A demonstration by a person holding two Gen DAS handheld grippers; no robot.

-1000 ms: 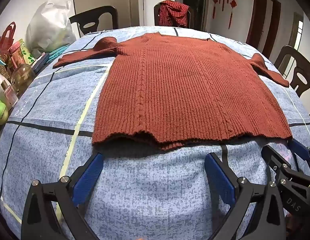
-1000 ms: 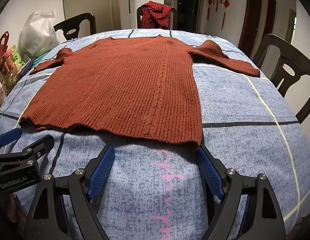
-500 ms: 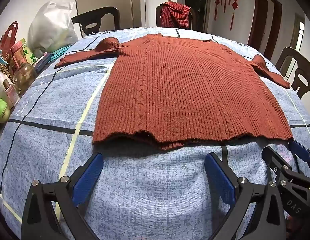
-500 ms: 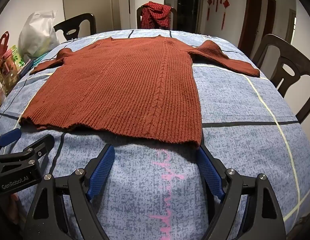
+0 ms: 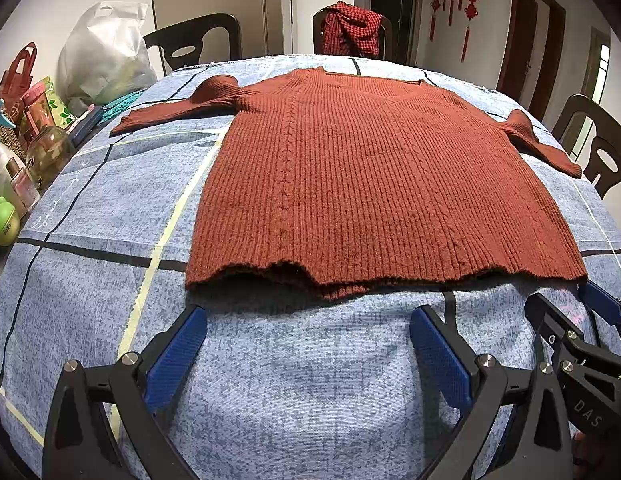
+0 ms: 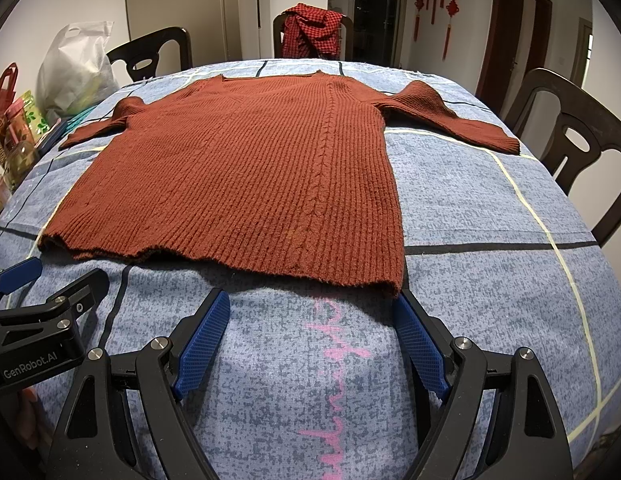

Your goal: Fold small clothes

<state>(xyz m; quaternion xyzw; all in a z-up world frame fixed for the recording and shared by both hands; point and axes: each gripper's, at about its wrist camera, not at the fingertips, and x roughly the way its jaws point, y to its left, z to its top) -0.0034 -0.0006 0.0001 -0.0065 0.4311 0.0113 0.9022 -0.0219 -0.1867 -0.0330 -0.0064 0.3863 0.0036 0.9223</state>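
A rust-red knitted sweater lies flat on the blue patterned tablecloth, hem toward me, both sleeves spread sideways. It also shows in the right wrist view. My left gripper is open and empty just short of the hem's left part. My right gripper is open and empty just short of the hem's right corner. Each gripper shows at the edge of the other's view, the right one and the left one.
Bottles, jars and a green ball crowd the table's left edge, with a white plastic bag behind. Dark chairs ring the table; a red checked cloth hangs on the far chair.
Both grippers have stayed nearly still; the left view has shifted very slightly. The sweater has not moved.
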